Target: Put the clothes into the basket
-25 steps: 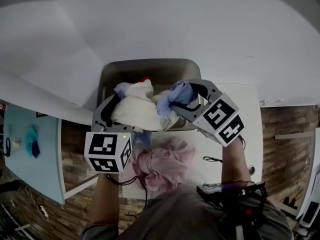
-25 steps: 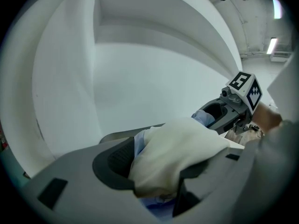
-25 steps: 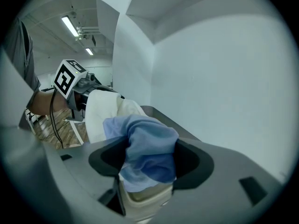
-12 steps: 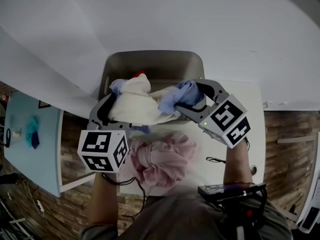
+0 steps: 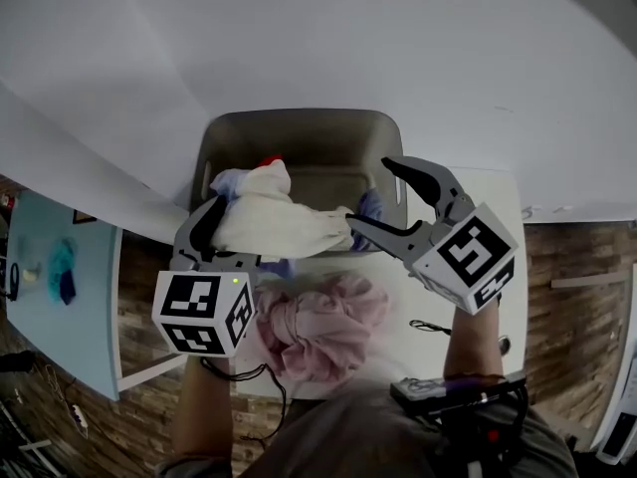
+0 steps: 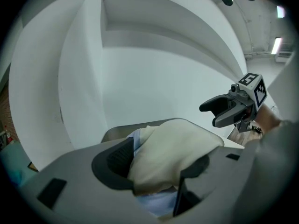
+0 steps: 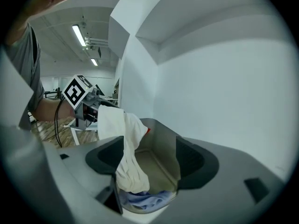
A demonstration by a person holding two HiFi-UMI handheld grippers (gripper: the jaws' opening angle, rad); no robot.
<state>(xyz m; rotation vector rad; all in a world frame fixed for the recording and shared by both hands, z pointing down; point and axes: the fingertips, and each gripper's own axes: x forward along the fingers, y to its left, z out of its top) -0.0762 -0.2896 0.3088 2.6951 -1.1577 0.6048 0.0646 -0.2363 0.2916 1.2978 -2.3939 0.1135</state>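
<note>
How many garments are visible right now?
3: a cream garment in the left gripper, a blue garment hanging beneath it, a pink garment on the table. Others may be hidden.

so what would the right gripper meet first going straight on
The right gripper has just been opening its jaws; across their gap hangs the cream garment held by the left gripper, likely met first, then the grey basket. Depth unclear.
</note>
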